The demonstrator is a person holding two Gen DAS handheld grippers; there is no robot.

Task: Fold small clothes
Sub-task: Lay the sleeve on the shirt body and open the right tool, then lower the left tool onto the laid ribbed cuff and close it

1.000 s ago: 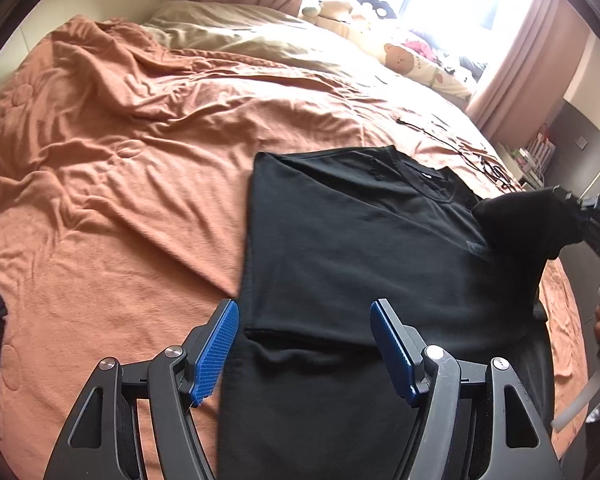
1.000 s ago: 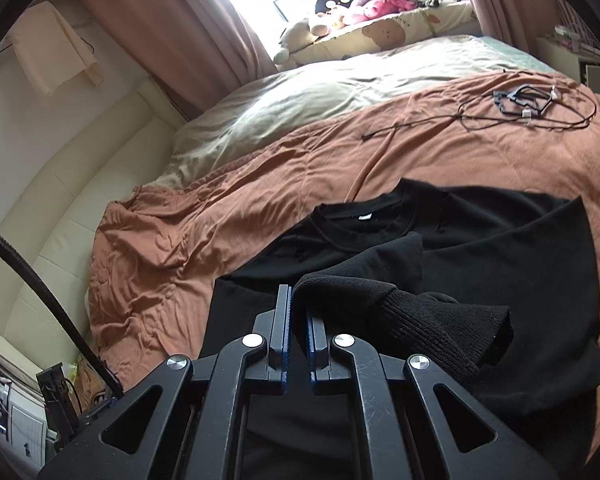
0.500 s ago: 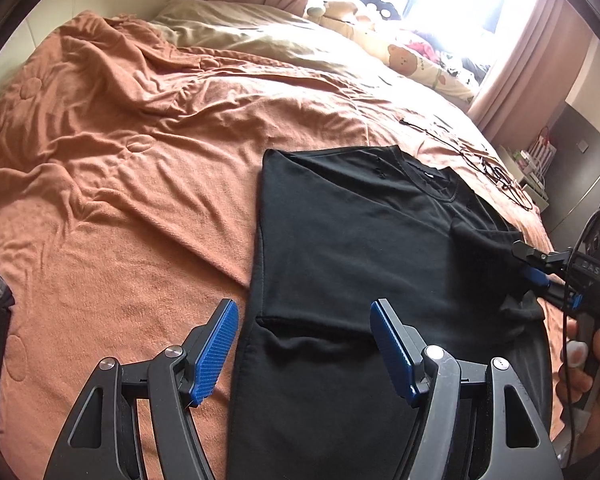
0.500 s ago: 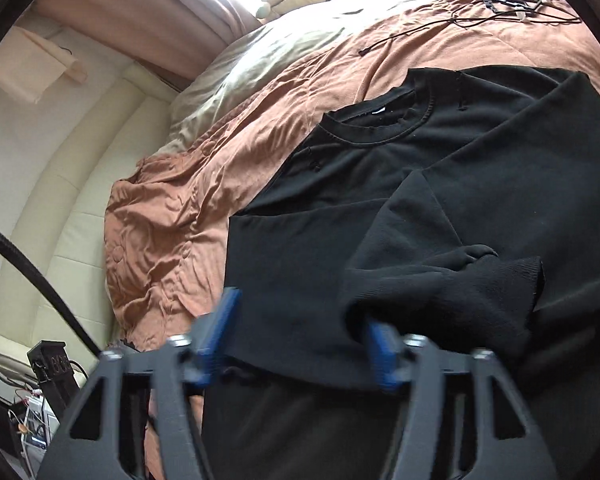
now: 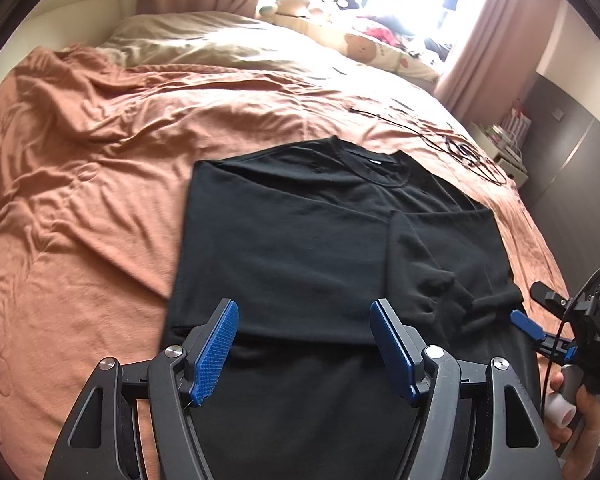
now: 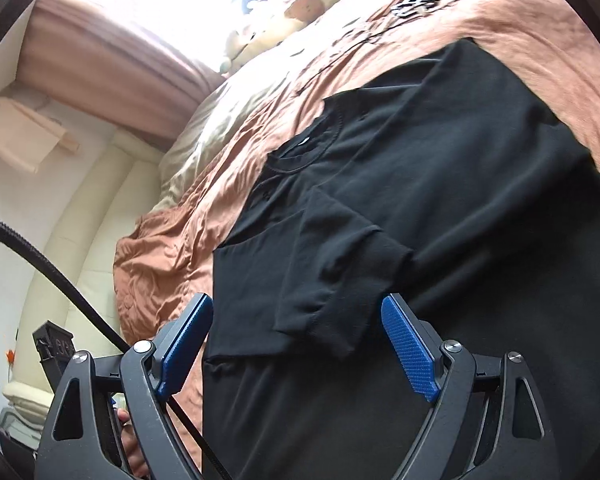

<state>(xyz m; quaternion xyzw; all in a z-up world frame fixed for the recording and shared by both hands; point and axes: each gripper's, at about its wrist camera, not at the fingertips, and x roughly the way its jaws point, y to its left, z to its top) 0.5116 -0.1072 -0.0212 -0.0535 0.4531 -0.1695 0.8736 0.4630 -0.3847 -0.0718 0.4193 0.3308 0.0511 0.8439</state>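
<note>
Black shirt (image 5: 308,248) flat on orange bedspread (image 5: 80,200), both sleeves folded inward. Left gripper (image 5: 304,350) and right gripper (image 6: 296,344) spread wide, grasping nothing. Lengthwise folds apparently still left.

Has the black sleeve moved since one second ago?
Yes. The sleeve was lifted in the shut right gripper; now it lies flat on the shirt, folded inward below the collar, and the gripper is open.

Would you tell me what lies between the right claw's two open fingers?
The folded-in sleeve cuff of the black shirt, untouched by either finger; the right wrist view shows it.
</note>
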